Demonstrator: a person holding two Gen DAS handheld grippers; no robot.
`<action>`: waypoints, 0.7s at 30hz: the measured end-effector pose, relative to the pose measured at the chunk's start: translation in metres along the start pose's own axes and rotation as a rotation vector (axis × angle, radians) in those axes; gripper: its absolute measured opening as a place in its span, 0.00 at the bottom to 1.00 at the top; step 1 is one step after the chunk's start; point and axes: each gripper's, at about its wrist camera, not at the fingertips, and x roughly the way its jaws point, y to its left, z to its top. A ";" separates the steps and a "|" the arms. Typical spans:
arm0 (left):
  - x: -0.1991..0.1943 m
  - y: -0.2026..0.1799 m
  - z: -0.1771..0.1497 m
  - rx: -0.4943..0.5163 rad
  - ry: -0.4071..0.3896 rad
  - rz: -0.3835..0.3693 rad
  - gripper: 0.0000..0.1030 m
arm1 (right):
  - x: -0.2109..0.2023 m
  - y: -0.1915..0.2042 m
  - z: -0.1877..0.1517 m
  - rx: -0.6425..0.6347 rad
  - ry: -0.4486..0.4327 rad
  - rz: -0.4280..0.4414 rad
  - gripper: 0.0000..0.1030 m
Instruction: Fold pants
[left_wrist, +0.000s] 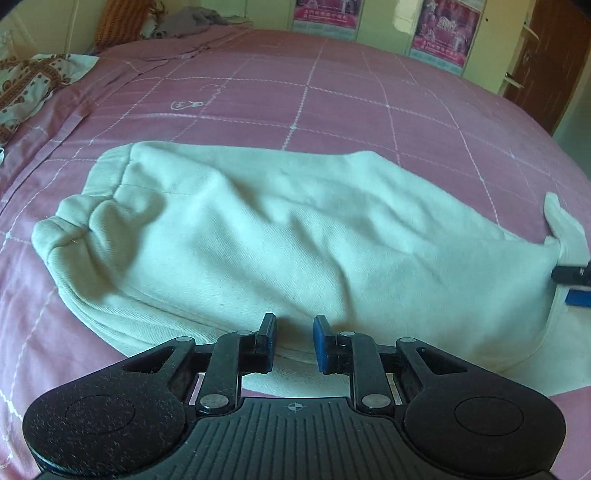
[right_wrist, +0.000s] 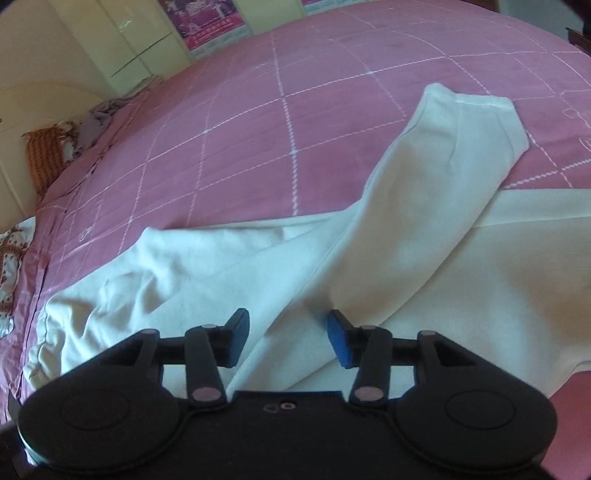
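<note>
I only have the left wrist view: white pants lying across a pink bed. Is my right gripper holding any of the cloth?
Observer: No. The right gripper is open, with the pants beneath it, nothing pinched.
Operator: Are the legs lying flat together?
Observer: Not quite. One pant leg angles away across the bedspread, its cuff lying apart from the rest.
Operator: And the left one?
Observer: The left gripper is open too, over the near edge of the pants.

Both the left gripper and the right gripper are built of matte black plastic, with blue pads fitted inside the jaws and silver rivets set behind them.
</note>
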 end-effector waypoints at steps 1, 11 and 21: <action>0.005 -0.007 -0.005 0.033 0.013 0.026 0.23 | 0.004 0.000 0.005 0.002 0.003 -0.027 0.49; 0.003 -0.018 -0.010 0.055 -0.002 0.070 0.24 | 0.009 -0.016 0.001 -0.079 0.032 -0.132 0.04; 0.006 -0.014 -0.008 0.043 -0.001 0.051 0.24 | -0.022 -0.045 -0.066 -0.087 0.032 -0.117 0.14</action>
